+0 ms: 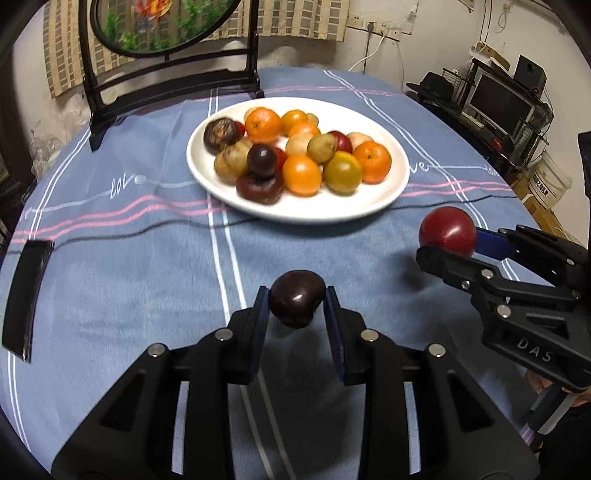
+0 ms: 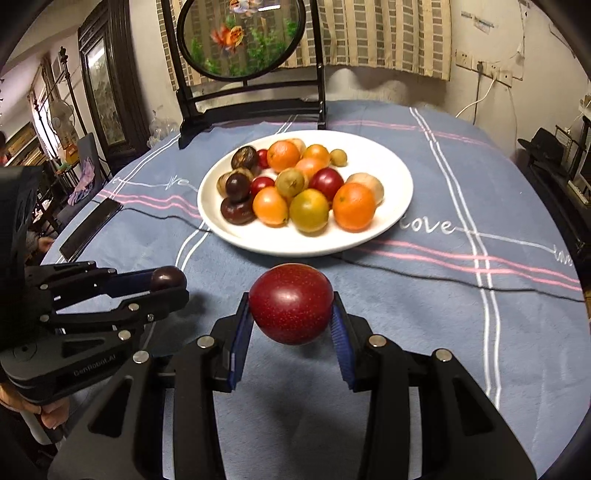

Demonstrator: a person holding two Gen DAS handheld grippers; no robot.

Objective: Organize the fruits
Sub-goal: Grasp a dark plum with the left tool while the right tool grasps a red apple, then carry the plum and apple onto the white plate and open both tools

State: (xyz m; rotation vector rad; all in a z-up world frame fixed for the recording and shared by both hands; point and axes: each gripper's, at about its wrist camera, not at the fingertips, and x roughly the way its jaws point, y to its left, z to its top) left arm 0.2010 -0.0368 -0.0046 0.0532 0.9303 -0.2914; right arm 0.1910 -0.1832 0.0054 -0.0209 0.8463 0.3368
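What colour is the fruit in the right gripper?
Red with fine pale speckles; clearest in the right wrist view.

We are in a lived-in home, at a round table under a soft blue cloth with white and pink stripes (image 2: 424, 295) bearing the stitched word "love". A round painted goldfish screen in a dark wooden stand (image 2: 240, 37) stands at the far edge before a beige checked curtain (image 2: 388, 33). To one side we see a dark computer monitor on a cluttered metal rack (image 1: 498, 101), to the other a tall dark-framed picture panel (image 2: 103, 96).
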